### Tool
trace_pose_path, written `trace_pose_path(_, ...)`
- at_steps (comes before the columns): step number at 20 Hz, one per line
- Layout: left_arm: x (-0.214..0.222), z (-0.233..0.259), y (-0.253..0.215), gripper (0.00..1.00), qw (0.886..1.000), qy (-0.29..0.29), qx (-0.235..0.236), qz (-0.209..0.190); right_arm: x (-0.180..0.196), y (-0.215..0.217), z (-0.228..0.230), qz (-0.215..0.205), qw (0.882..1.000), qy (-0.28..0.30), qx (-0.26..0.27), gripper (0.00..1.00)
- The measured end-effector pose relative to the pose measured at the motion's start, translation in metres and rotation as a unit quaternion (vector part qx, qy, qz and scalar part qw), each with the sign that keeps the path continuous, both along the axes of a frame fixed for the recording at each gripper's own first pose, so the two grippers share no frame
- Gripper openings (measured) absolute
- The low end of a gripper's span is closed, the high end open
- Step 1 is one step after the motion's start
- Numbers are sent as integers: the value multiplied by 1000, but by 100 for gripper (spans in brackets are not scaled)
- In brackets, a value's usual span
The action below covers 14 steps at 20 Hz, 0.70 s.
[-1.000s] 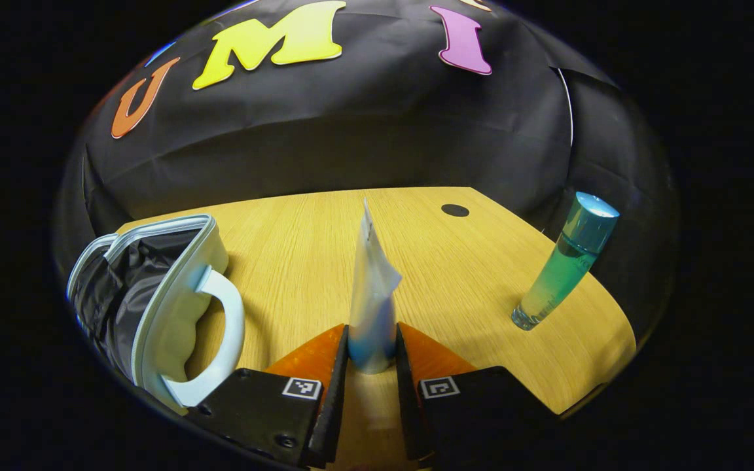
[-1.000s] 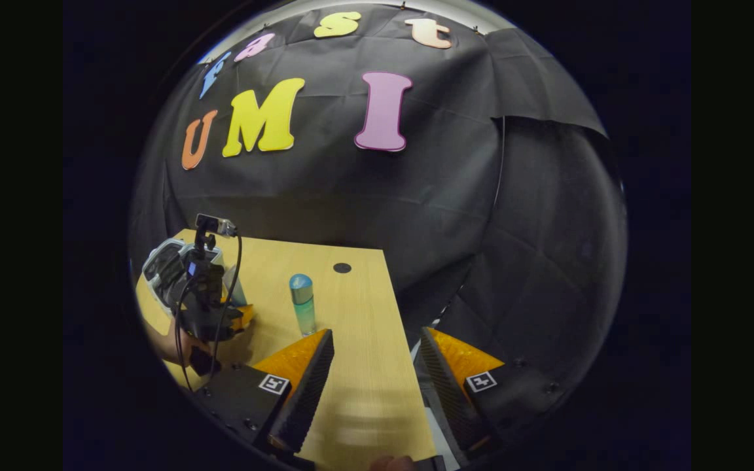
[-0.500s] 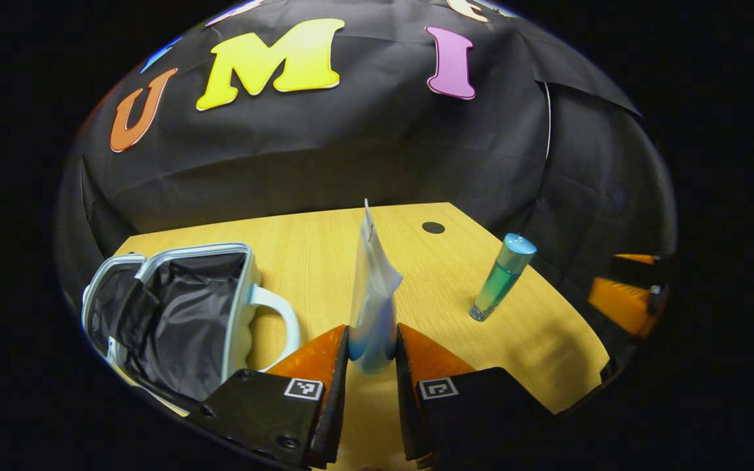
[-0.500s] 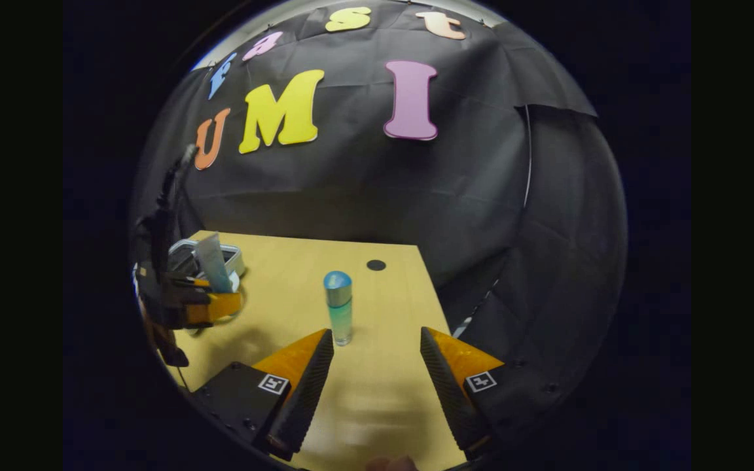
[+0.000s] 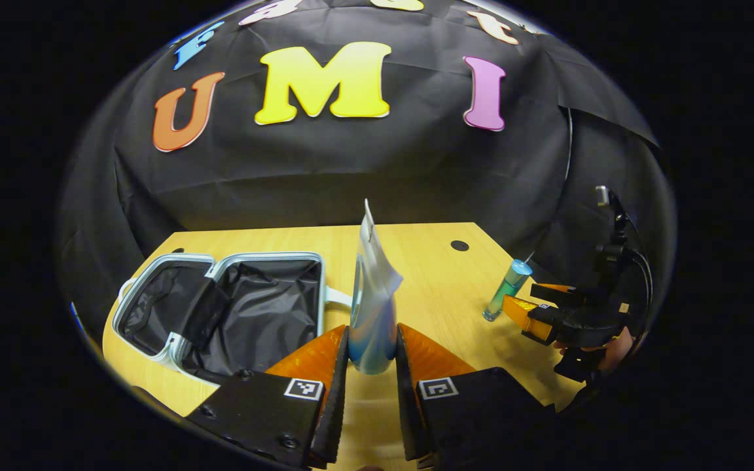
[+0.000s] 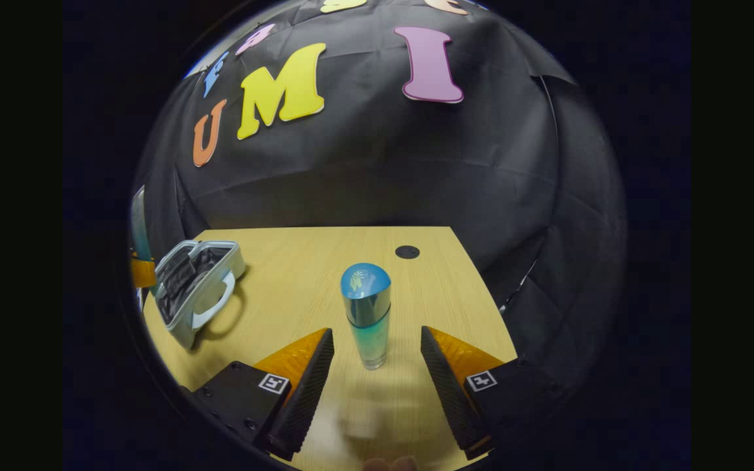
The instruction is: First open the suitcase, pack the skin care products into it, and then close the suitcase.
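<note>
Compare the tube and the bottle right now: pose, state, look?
The tube is clamped between the left tongs and held above the table; the bottle stands free on the table, between the open right tongs but untouched. The tube is pale white-blue with a flat crimped top; the bottle is clear teal with a rounded blue cap. Both are upright and outside the open suitcase.

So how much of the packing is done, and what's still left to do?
Done: the small pale blue suitcase lies open on the wooden table, its black lining bare. In hand: the left gripper is shut on the white squeeze tube, beside the case. The open right gripper frames the upright teal bottle with the blue cap without touching it. Left: put both inside, then close the suitcase.
</note>
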<state>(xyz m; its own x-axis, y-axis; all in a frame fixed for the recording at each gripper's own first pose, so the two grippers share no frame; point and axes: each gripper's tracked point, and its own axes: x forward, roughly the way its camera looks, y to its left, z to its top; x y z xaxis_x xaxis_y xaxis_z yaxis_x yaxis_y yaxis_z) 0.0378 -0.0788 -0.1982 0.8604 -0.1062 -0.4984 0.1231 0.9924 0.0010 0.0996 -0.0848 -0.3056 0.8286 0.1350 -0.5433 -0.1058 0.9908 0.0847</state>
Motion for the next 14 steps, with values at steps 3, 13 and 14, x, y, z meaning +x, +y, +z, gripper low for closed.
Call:
trace_pose_path(3, -9, 7, 26, 39, 999, 5, -3, 33, 13, 10, -12, 12, 1000, 6, -5, 79)
trace_pose_path(13, -40, 25, 125, 39, 993, 10, 19, 118, 34, 14, -36, -22, 999, 33, 14, 65)
trace_pose_path(14, -40, 25, 133, 39, 993, 11, 22, 119, 36, 10, -35, -32, 999, 33, 12, 59)
